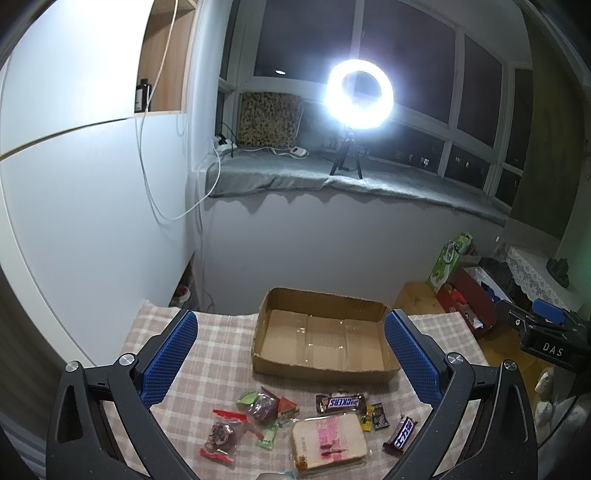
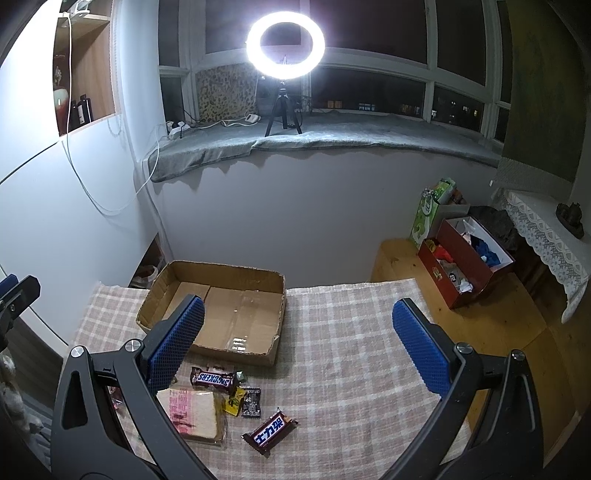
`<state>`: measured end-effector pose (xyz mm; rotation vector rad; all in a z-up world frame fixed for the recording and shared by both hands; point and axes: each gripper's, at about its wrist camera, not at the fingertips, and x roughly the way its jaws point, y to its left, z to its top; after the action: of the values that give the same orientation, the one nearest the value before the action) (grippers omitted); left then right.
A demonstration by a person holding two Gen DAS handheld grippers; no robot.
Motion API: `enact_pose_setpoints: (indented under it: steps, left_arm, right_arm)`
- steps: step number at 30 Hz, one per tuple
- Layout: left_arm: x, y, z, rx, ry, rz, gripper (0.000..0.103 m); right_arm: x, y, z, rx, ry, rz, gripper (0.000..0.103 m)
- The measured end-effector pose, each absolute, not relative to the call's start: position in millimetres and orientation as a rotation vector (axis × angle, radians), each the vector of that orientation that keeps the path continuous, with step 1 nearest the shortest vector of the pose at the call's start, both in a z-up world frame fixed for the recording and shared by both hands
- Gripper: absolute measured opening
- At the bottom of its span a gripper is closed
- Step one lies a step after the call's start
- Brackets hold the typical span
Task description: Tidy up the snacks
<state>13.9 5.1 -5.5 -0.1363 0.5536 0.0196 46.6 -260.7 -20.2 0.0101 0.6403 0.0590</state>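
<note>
We take the cardboard box (image 1: 325, 332) on the table (image 2: 351, 332) as our landmark. Nearer us than the box lie the Snickers bar (image 1: 341, 401), the bread packet (image 1: 328, 439) in front of that, and small wrapped sweets (image 1: 258, 406) to the left.

A bright ring light (image 2: 285, 40) stands on a small black tripod (image 2: 282, 110) on the grey window ledge (image 2: 332, 136). The windows (image 2: 369, 26) are dark. The walls (image 2: 277, 206) are white. The floor (image 2: 517, 332) is wood.
</note>
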Motion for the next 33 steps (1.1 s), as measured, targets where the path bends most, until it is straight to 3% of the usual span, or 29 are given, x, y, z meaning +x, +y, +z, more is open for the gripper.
enact_pose_setpoints:
  steps: [19, 25, 33]
  left_arm:
    - [14.5, 27.5, -55.0, -0.242, 0.721, 0.020, 0.101]
    - [16.0, 31.5, -86.8, -0.314, 0.827, -0.021, 0.091]
    - [17.9, 28.7, -132.7, -0.355, 0.972, -0.060, 0.085]
  right_arm:
    - [61.5, -262.3, -66.6, 0.016, 0.826, 0.143, 0.103]
    - [63.9, -257.7, -97.4, 0.027, 0.917, 0.198, 0.103]
    - [64.6, -241.1, -145.5, 0.049, 1.077, 0.333, 0.100]
